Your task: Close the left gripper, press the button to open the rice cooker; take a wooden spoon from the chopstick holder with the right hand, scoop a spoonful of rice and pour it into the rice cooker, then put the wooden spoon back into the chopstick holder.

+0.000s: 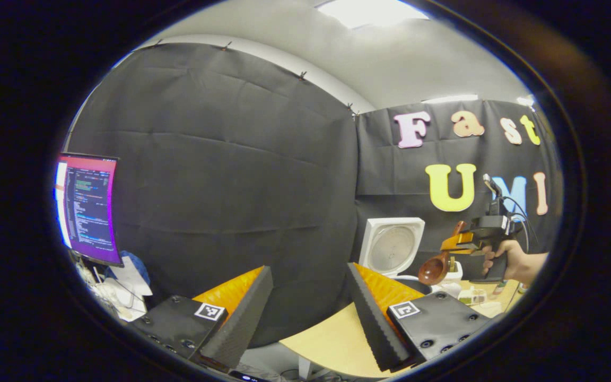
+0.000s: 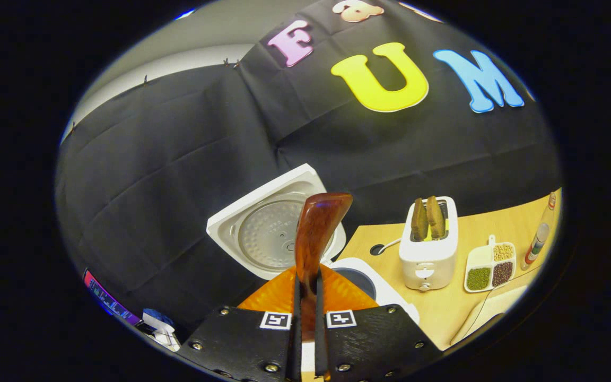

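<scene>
Two tongs: left tongs (image 1: 310, 313) wide apart, empty; right tongs (image 2: 305, 318) clamped on wooden spoon (image 2: 313, 233).

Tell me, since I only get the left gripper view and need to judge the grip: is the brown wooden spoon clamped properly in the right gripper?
Observer: Yes. In the right gripper view both fingers of the right gripper press on the brown wooden spoon, whose handle points up.
Operator: What stands beside the white rice cooker?
Observer: A white toaster holding two browned slices, to its right in that view.
Operator: Anything further right?
Observer: A white three-compartment dish of grains, near the toaster.
</scene>
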A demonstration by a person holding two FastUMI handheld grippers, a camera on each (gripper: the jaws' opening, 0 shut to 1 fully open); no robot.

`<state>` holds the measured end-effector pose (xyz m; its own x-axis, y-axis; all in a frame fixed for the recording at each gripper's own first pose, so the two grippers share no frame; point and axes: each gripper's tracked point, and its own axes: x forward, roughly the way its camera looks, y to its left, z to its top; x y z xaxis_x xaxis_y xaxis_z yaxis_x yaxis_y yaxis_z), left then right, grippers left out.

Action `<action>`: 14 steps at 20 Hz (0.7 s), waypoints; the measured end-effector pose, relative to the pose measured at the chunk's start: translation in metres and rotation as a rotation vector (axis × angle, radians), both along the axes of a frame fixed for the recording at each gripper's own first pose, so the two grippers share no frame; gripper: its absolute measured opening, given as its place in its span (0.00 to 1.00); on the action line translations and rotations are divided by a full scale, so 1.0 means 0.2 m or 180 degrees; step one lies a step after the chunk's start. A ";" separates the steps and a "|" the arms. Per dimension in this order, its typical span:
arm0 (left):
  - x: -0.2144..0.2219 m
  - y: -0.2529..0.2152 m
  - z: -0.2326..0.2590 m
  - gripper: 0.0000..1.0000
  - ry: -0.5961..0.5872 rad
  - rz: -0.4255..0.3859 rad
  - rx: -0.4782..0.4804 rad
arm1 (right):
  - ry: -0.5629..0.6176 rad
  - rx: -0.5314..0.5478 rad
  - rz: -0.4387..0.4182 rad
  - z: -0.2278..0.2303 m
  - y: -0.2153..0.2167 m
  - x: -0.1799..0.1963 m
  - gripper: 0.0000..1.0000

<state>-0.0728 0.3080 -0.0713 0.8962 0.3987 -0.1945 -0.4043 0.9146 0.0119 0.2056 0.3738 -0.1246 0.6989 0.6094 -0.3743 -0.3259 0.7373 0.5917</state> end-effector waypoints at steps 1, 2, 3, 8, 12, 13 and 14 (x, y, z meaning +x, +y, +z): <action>0.04 -0.03 0.00 0.95 -0.0011 -0.0062 -0.0005 | -0.0002 0.0018 -0.0078 0.01 -0.08 0.00 0.10; 0.08 -0.07 0.01 0.97 -0.0033 -0.0125 -0.0013 | -0.0027 0.0021 -0.0174 0.03 -0.17 0.00 0.10; 0.13 -0.11 0.02 0.95 -0.0051 -0.0177 -0.0019 | -0.0065 -0.0002 -0.0262 0.04 -0.25 0.00 0.10; 0.33 -0.32 0.02 0.95 -0.0112 -0.0416 -0.0109 | -0.0255 -0.0174 -0.0632 0.11 -0.71 -0.01 0.10; 0.44 -0.53 0.04 0.97 -0.0130 -0.0615 -0.0109 | -0.0401 -0.0275 -0.0966 0.16 -1.06 -0.03 0.10; 0.47 -0.58 0.06 0.99 -0.0142 -0.0660 -0.0119 | -0.0395 -0.0295 -0.1028 0.16 -1.15 -0.04 0.10; 0.50 -0.64 0.08 0.99 -0.0167 -0.0705 -0.0128 | -0.0404 -0.0338 -0.1094 0.16 -1.24 -0.06 0.10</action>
<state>0.0268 0.1809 -0.0550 0.9703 0.1840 -0.1570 -0.1927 0.9804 -0.0422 0.1945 0.1256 -0.0921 0.9006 0.2939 -0.3202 -0.1148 0.8714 0.4770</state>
